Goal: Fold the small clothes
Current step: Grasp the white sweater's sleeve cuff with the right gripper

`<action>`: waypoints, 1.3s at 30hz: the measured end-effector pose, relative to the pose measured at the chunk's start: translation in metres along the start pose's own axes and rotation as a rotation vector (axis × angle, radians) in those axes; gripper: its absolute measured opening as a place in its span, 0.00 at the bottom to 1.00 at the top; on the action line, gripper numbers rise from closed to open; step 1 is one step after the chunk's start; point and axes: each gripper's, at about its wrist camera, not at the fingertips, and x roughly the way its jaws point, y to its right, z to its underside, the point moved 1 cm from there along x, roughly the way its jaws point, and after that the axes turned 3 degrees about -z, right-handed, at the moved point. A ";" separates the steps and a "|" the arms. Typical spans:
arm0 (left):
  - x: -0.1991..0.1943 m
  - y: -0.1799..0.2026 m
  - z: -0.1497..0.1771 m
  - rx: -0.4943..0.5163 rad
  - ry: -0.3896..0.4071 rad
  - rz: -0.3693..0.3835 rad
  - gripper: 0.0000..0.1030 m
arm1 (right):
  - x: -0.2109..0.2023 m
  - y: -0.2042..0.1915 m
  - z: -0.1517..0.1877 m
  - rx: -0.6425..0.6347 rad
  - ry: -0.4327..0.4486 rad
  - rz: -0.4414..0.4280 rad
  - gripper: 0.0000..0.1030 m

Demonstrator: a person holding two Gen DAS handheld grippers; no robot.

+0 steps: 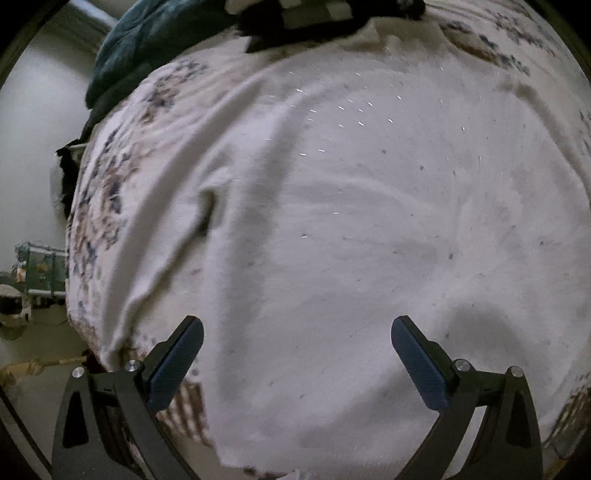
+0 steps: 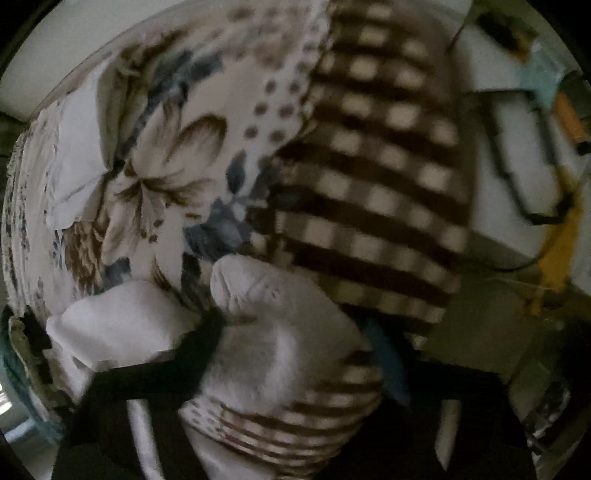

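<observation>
In the left wrist view a white garment (image 1: 332, 221) lies spread over a floral bedsheet (image 1: 103, 192), with a fold ridge on its left side. My left gripper (image 1: 295, 354) hovers just above the garment's near part, wide open and empty; its blue-padded fingers (image 1: 177, 362) stand far apart. In the right wrist view my right gripper (image 2: 295, 343) is mostly hidden by bunched white cloth (image 2: 280, 332) that it is shut on. A blue pad (image 2: 388, 365) shows at the cloth's right edge. Floral sheet (image 2: 155, 177) and brown checked fabric (image 2: 369, 184) lie behind.
A dark teal blanket (image 1: 147, 48) and a black-and-white checked item (image 1: 314, 18) lie at the bed's far end. The bed's left edge drops to the floor, where small furniture (image 1: 40, 269) stands. In the right wrist view, white furniture (image 2: 517, 147) and yellow cloth (image 2: 561, 243) sit beyond the bed.
</observation>
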 end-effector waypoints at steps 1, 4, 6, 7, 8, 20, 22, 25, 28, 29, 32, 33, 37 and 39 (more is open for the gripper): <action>0.004 0.005 -0.002 0.011 0.006 0.005 1.00 | 0.005 -0.004 -0.001 -0.024 -0.016 -0.024 0.35; 0.010 0.016 -0.005 0.058 0.028 0.005 1.00 | -0.015 -0.021 0.003 -0.122 0.100 -0.009 0.10; 0.008 0.019 -0.009 0.074 0.054 0.003 1.00 | -0.044 -0.025 0.001 -0.136 0.226 -0.006 0.10; 0.006 0.019 -0.011 0.074 0.067 0.004 1.00 | -0.055 -0.024 -0.001 -0.126 0.271 -0.004 0.10; 0.004 0.018 -0.013 0.071 0.079 0.007 1.00 | -0.064 -0.021 -0.004 -0.114 0.318 0.003 0.10; 0.012 0.028 -0.021 0.066 0.048 0.022 1.00 | -0.024 0.056 -0.027 0.233 0.226 -0.188 0.64; 0.016 0.033 -0.020 0.072 0.043 0.021 1.00 | -0.002 0.063 -0.031 0.319 0.193 -0.275 0.64; 0.022 0.036 -0.020 0.074 0.041 0.016 1.00 | 0.021 0.063 -0.035 0.434 0.207 -0.386 0.64; 0.027 0.033 -0.024 0.050 0.031 0.016 1.00 | 0.023 0.056 -0.035 0.491 0.300 -0.441 0.33; 0.028 0.030 -0.025 0.037 0.029 0.017 1.00 | 0.024 0.050 -0.035 0.480 0.298 -0.434 0.12; 0.028 0.021 -0.030 0.005 0.031 0.020 1.00 | 0.007 0.019 -0.033 0.380 0.340 -0.386 0.12; 0.028 0.014 -0.031 -0.012 0.034 0.023 1.00 | -0.003 0.002 -0.030 0.314 0.352 -0.371 0.12; 0.029 -0.012 -0.032 -0.068 0.043 0.012 1.00 | -0.052 -0.105 0.016 -0.067 0.364 -0.340 0.12; 0.033 -0.033 -0.031 -0.109 0.043 -0.006 1.00 | -0.064 -0.161 0.050 -0.234 0.350 -0.327 0.12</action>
